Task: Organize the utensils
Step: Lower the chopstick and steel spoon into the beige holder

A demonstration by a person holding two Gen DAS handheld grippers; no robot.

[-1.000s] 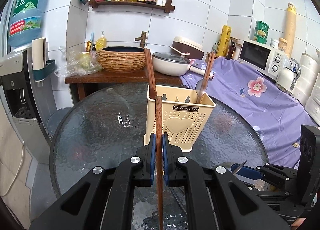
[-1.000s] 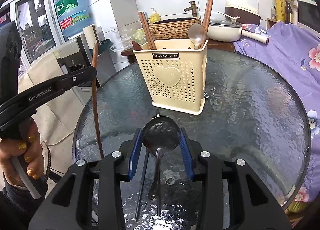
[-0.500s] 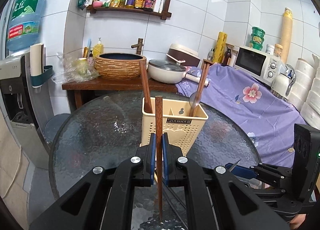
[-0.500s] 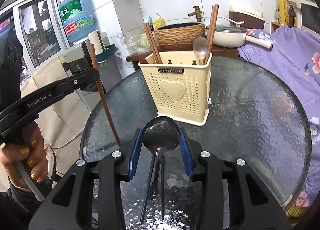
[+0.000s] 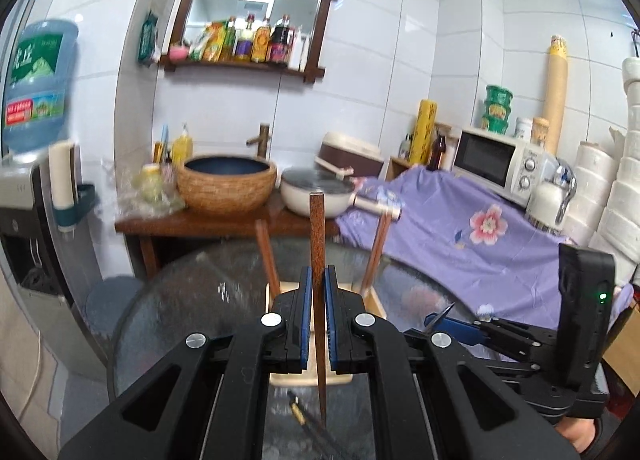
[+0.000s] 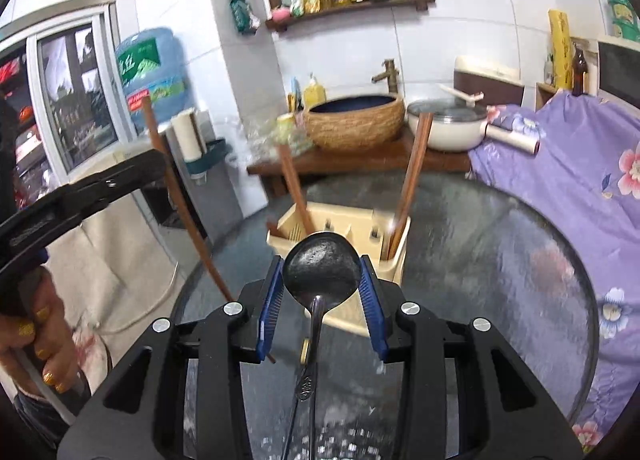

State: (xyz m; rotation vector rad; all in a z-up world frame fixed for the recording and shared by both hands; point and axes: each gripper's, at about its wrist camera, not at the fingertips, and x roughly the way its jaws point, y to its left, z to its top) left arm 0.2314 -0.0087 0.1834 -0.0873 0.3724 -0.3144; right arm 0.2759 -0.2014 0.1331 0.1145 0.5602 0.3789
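Note:
My left gripper (image 5: 316,280) is shut on a dark wooden chopstick (image 5: 315,228) that stands upright between the blue pads, its tip hanging above the glass. Behind the gripper, largely hidden, is the cream perforated utensil holder (image 5: 378,302) with chopsticks (image 5: 266,256) leaning in it. My right gripper (image 6: 322,288) is shut on the bowl of a metal spoon (image 6: 322,266), whose handle hangs down. The holder (image 6: 348,222) is just beyond it. In the right wrist view the left gripper (image 6: 154,168) and its chopstick (image 6: 180,196) are at the left.
Everything is above a round textured glass table (image 6: 500,244). Thin utensils (image 5: 298,414) lie on the glass below the grippers. A purple flowered cloth (image 5: 460,228) covers the right side. A wooden side table (image 5: 224,224) with a woven basin and a pan stands behind. A person's hand (image 6: 40,340) grips the left handle.
Both grippers have risen with their utensils still held. The holder has dropped lower in both views and is now partly hidden behind the fingers.

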